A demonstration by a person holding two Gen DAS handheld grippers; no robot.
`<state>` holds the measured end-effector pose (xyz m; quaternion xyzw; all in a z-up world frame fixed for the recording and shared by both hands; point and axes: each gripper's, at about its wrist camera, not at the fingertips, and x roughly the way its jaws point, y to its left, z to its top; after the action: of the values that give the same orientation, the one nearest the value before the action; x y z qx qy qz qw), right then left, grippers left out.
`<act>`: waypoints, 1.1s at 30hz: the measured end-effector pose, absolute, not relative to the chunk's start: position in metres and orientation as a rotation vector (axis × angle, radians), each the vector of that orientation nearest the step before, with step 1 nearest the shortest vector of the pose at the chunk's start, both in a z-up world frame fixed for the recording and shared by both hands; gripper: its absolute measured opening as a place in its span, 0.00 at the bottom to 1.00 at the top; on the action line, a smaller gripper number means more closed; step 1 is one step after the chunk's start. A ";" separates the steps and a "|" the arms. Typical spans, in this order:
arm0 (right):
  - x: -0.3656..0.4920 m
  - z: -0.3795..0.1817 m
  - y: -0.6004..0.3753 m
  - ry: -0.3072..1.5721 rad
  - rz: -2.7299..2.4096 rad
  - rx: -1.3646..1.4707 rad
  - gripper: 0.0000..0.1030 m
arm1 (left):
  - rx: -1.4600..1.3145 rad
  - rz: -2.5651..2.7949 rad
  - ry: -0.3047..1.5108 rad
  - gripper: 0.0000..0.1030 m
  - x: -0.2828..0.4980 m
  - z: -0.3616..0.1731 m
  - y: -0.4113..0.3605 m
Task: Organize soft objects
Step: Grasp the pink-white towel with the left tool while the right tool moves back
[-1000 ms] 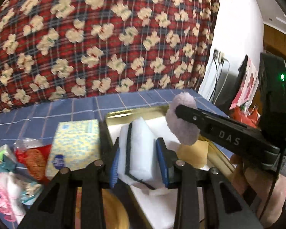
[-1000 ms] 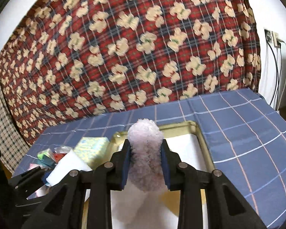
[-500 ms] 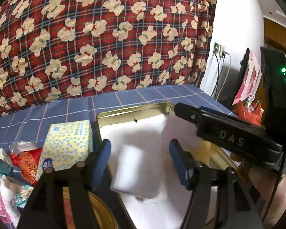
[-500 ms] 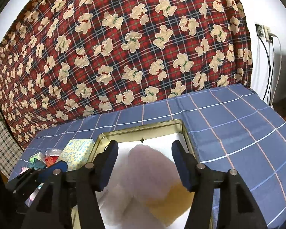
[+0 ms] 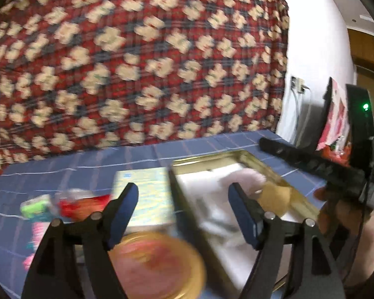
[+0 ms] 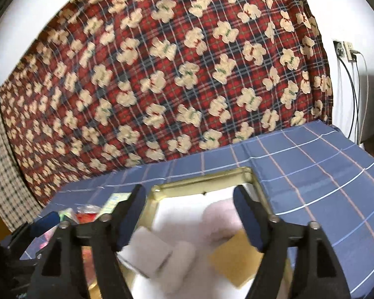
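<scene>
A gold tin tray (image 6: 202, 180) lined with white cloth sits on the blue checked tablecloth; it also shows in the left wrist view (image 5: 259, 164). In it lie a white sponge block (image 6: 149, 251), a pale pink fluffy puff (image 6: 219, 219) and a tan square pad (image 6: 236, 259). The puff (image 5: 244, 179) and the pad (image 5: 274, 196) also show in the left wrist view. My right gripper (image 6: 189, 216) is open and empty above the tray. My left gripper (image 5: 184, 214) is open and empty over the tray's left rim. The left wrist view is blurred.
A yellow-patterned tissue pack (image 5: 144, 196) lies left of the tray, with red (image 5: 79, 204) and green (image 5: 35, 208) packets further left. A round gold-rimmed lid (image 5: 157, 266) sits below my left gripper. A teddy-bear plaid blanket (image 6: 187, 74) hangs behind. Cables and an outlet (image 6: 346, 49) are at right.
Both grippers opened: the left let go of the white sponge block, the right let go of the pink puff, and both now lie in the tray. Both grippers have pulled back; the left swung left.
</scene>
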<state>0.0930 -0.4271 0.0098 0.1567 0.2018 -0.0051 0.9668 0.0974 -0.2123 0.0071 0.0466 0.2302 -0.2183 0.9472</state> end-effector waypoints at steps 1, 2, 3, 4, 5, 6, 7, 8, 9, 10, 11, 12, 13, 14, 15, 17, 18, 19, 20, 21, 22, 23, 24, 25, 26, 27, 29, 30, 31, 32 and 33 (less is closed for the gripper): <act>0.091 0.012 -0.420 0.399 0.006 0.314 0.74 | 0.101 -0.419 0.459 0.74 0.096 0.008 -0.200; 0.090 0.013 -0.413 0.395 0.022 0.307 0.74 | 0.107 -0.391 0.452 0.74 0.094 0.007 -0.188; 0.090 0.014 -0.406 0.394 0.036 0.299 0.74 | 0.111 -0.361 0.443 0.75 0.092 0.007 -0.175; 0.090 0.015 -0.395 0.393 0.056 0.287 0.74 | 0.118 -0.317 0.436 0.77 0.092 0.006 -0.159; 0.089 0.015 -0.389 0.393 0.071 0.281 0.74 | 0.126 -0.291 0.436 0.81 0.091 0.005 -0.149; 0.089 0.014 -0.379 0.394 0.094 0.271 0.74 | 0.142 -0.247 0.448 0.84 0.093 0.001 -0.134; 0.089 0.013 -0.368 0.395 0.119 0.260 0.74 | 0.152 -0.222 0.459 0.84 0.093 -0.003 -0.124; 0.089 0.013 -0.361 0.396 0.133 0.252 0.74 | 0.156 -0.204 0.470 0.84 0.095 -0.008 -0.116; 0.090 0.011 -0.351 0.400 0.152 0.239 0.74 | 0.156 -0.184 0.487 0.84 0.097 -0.013 -0.105; 0.090 0.009 -0.341 0.405 0.171 0.226 0.74 | 0.154 -0.171 0.509 0.84 0.099 -0.019 -0.096; 0.090 0.007 -0.334 0.409 0.182 0.219 0.74 | 0.152 -0.161 0.531 0.84 0.100 -0.025 -0.089; 0.091 0.004 -0.325 0.416 0.198 0.206 0.74 | 0.150 -0.158 0.546 0.84 0.101 -0.029 -0.086; 0.092 0.001 -0.318 0.422 0.208 0.197 0.74 | 0.145 -0.161 0.567 0.84 0.104 -0.034 -0.082; 0.092 0.000 -0.313 0.426 0.216 0.191 0.74 | 0.139 -0.168 0.589 0.84 0.107 -0.037 -0.080; 0.092 -0.003 -0.306 0.432 0.229 0.182 0.74 | 0.138 -0.173 0.603 0.84 0.109 -0.039 -0.080; 0.093 -0.006 -0.295 0.440 0.240 0.162 0.74 | 0.153 -0.176 0.629 0.84 0.114 -0.046 -0.081; 0.092 -0.008 -0.292 0.442 0.245 0.155 0.74 | 0.161 -0.176 0.634 0.84 0.115 -0.049 -0.083; 0.092 -0.008 -0.289 0.441 0.251 0.150 0.74 | 0.171 -0.175 0.646 0.84 0.118 -0.052 -0.085; 0.091 -0.009 -0.285 0.440 0.255 0.145 0.74 | 0.176 -0.176 0.653 0.83 0.118 -0.054 -0.086; 0.091 -0.010 -0.282 0.440 0.260 0.140 0.74 | 0.178 -0.176 0.657 0.82 0.118 -0.056 -0.086; 0.091 -0.011 -0.279 0.441 0.267 0.136 0.74 | 0.179 -0.175 0.673 0.79 0.120 -0.058 -0.086; 0.090 -0.012 -0.278 0.442 0.271 0.135 0.74 | 0.169 -0.184 0.684 0.63 0.122 -0.059 -0.085; 0.090 -0.013 -0.275 0.445 0.279 0.130 0.75 | 0.156 -0.196 0.691 0.34 0.123 -0.059 -0.083; 0.090 -0.014 -0.272 0.446 0.282 0.123 0.75 | 0.151 -0.211 0.705 0.27 0.124 -0.060 -0.082; 0.090 -0.015 -0.270 0.447 0.283 0.120 0.75 | 0.148 -0.230 0.714 0.27 0.124 -0.060 -0.080; 0.090 -0.016 -0.267 0.450 0.288 0.116 0.75 | 0.144 -0.234 0.705 0.25 0.122 -0.059 -0.079; 0.091 -0.019 -0.264 0.455 0.292 0.112 0.75 | 0.118 -0.237 0.678 0.24 0.118 -0.056 -0.072; 0.091 -0.020 -0.262 0.457 0.294 0.111 0.75 | 0.097 -0.234 0.660 0.24 0.115 -0.053 -0.066; 0.091 -0.021 -0.260 0.459 0.295 0.108 0.75 | 0.064 -0.232 0.640 0.24 0.112 -0.050 -0.058; 0.091 -0.021 -0.259 0.460 0.295 0.106 0.75 | 0.039 -0.231 0.626 0.24 0.110 -0.048 -0.052; 0.092 -0.022 -0.256 0.463 0.297 0.100 0.75 | 0.011 -0.224 0.607 0.24 0.108 -0.045 -0.044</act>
<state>0.0920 -0.2555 -0.0219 0.0496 0.2284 0.1465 0.9612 0.1080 -0.0439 -0.0447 0.0055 0.2981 -0.1103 0.9481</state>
